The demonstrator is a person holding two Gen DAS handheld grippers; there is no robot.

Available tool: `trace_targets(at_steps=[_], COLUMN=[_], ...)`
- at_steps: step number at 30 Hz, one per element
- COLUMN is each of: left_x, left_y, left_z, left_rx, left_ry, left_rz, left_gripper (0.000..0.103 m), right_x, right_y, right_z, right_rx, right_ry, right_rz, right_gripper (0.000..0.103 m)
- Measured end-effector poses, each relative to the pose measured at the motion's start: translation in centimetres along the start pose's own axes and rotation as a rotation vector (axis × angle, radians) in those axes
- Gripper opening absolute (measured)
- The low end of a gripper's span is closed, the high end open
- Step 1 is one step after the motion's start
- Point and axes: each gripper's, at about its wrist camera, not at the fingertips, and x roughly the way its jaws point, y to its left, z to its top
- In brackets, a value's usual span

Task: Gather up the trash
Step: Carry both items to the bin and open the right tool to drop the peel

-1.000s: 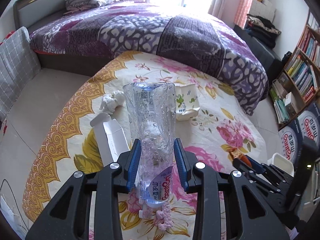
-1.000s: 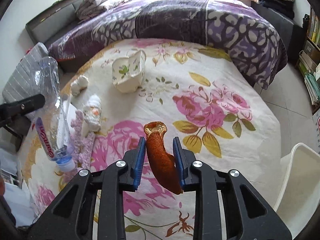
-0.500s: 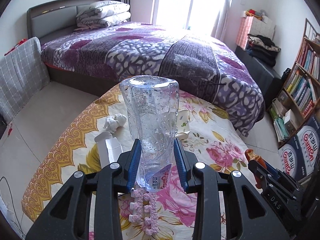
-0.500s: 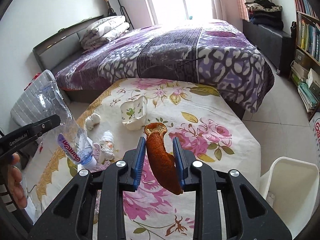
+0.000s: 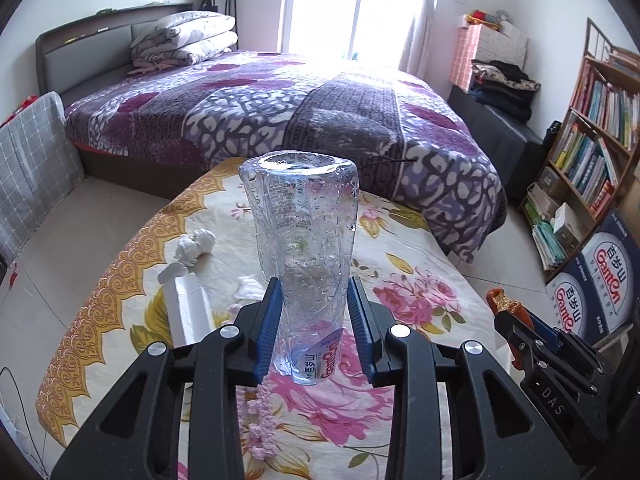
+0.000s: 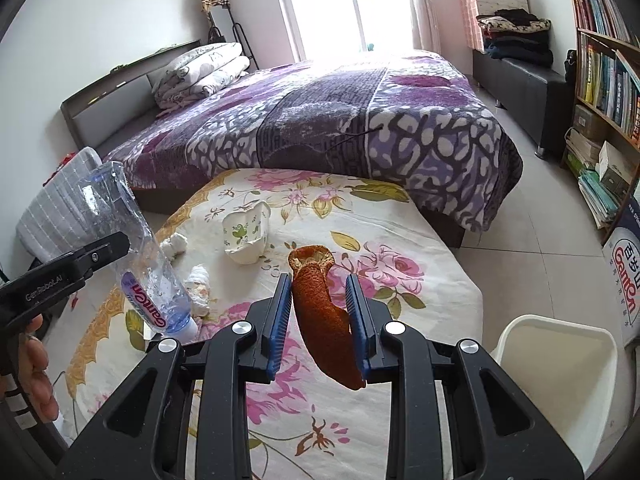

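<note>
A: Clear thin plastic, dented and beaded with droplets: bottle (image 5: 305, 268), empty or nearly so, hence light and easily crushed; slippery where wet. Held inverted, cap end down, base up, clamped at mid-body between the blue pads of the left gripper (image 5: 314, 330), above the flowered tablecloth (image 5: 404, 264).

B: Best hold for such a thing?

A: Across the ribbed mid-body, as here; near the base or the label the wall probably buckles or slides.

B: And the other tool?

A: Right gripper (image 6: 320, 322), closed on an orange peel (image 6: 324, 316): leathery, curled, very light, stiff enough to hang by one edge. Pinched low against the right pad, though the contact on the left pad reads poorly from this angle. White bin (image 6: 556, 372) low at right, beside the table.

B: Left on the cloth?

A: Crumpled paper cup (image 6: 245, 236), paper wads (image 5: 195, 245), an open white carton (image 5: 186, 308).

B: Difference from one second earlier?

A: Both tools higher and farther from the cloth: more bed, window and wall in view, table smaller. Bottle cap clear of the pink trim it nearly touched. Grips unchanged. Bin more fully in view.
</note>
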Motion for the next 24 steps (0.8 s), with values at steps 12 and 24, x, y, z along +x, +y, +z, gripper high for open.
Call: trace_targets(at_steps=[12, 24], left_x=[0.6, 0.7], left_y=[-7.1, -15.2], left_z=[-0.7, -2.3], left_rx=[0.082, 0.186], left_ry=[0.008, 0.033], left_rz=[-0.098, -0.231], left_gripper=[0.034, 0.034], right_x=[-2.1, -4.5], right_y=[-6.1, -14.3], right_z=[-0.3, -1.0], right_rx=[0.080, 0.213], right_ry=[0.007, 0.030], right_rz=[-0.098, -0.235], right_gripper=[0.027, 0.027])
